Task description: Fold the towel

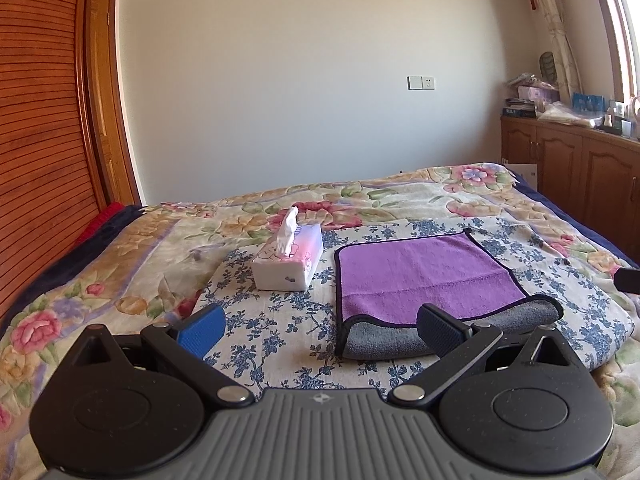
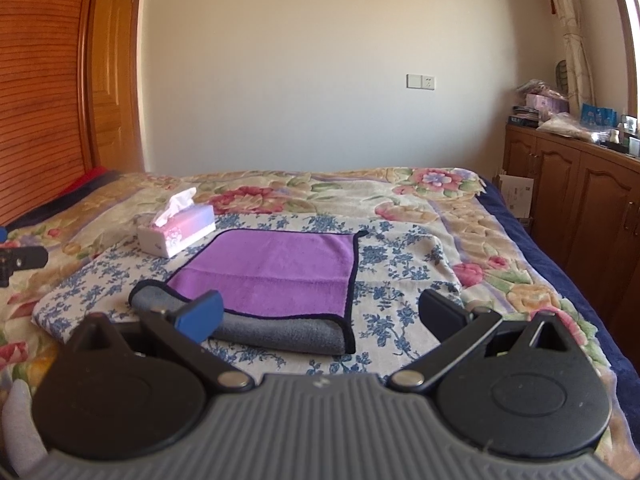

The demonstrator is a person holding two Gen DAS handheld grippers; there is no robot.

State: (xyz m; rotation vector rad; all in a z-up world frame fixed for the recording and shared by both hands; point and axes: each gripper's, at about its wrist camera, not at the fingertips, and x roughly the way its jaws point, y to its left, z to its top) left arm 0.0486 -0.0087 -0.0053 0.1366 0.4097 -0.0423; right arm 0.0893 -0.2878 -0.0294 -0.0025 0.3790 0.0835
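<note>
lying on a blue-flowered cloth (image 1: 280, 320) over the bed's floral quilt (image 1: 120, 264), the purple towel (image 1: 420, 276) seemed partly folded, its grey near edge rolled under; further folds probably remained. the left gripper (image 1: 320, 328) and right gripper (image 2: 320, 316) hung wide apart, empty. a tissue box (image 1: 288, 258) sat beside it, wooden cabinets (image 2: 580, 200) beyond.

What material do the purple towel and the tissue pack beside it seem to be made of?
The towel looks like soft microfibre or terry cloth: matte purple pile on top, grey pile on the turned-up near edge, with a dark stitched border. The tissue pack seems to be a thin, slightly glossy plastic wrapper, since its corners look soft rather than boxy; a crumpled white paper tissue sticks out on top.
</note>
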